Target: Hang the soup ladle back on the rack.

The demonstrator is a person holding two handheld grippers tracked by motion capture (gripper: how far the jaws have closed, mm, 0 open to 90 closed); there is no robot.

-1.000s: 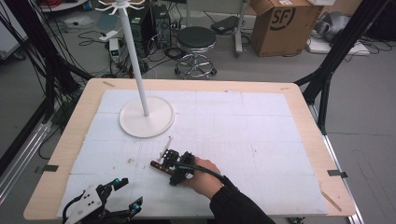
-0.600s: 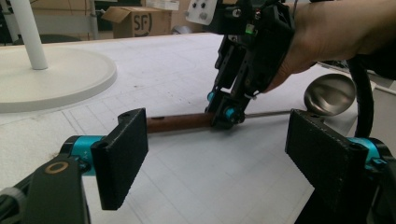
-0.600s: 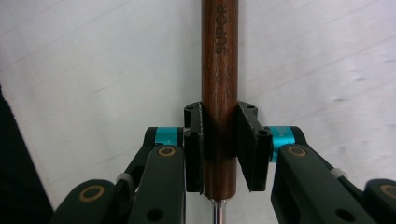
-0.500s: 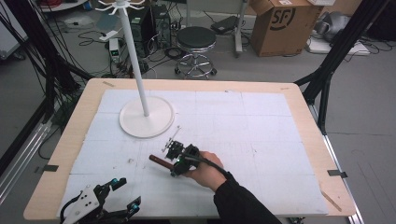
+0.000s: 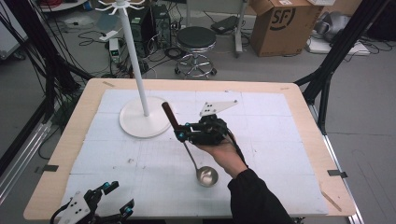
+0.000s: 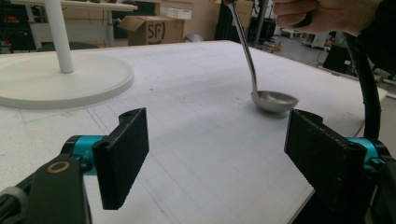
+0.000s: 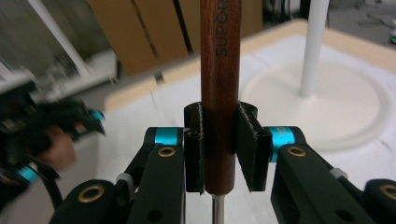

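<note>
Left gripper (image 5: pixel 109 207) idle at near table edge, jaws spread wide, nothing between. Right gripper (image 5: pixel 187 133) mid-table, jaws just closed, clamped on ladle (image 5: pixel 196 161): smooth round brown wooden handle, thin steel shaft, shiny bowl hanging low over white mat (image 5: pixel 261 154). Risk: round handle pivots in flat pads, bowl swings, knocks white stand (image 5: pixel 142 121) beyond.

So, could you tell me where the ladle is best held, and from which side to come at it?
Grip the brown wooden handle, probably the best place: it is straight and thick, so flat pads seat on it from either side, as the right gripper does now. The thin metal shaft and round bowl would likely slip. Coming in crosswise to the handle leaves the bowl hanging free.
</note>
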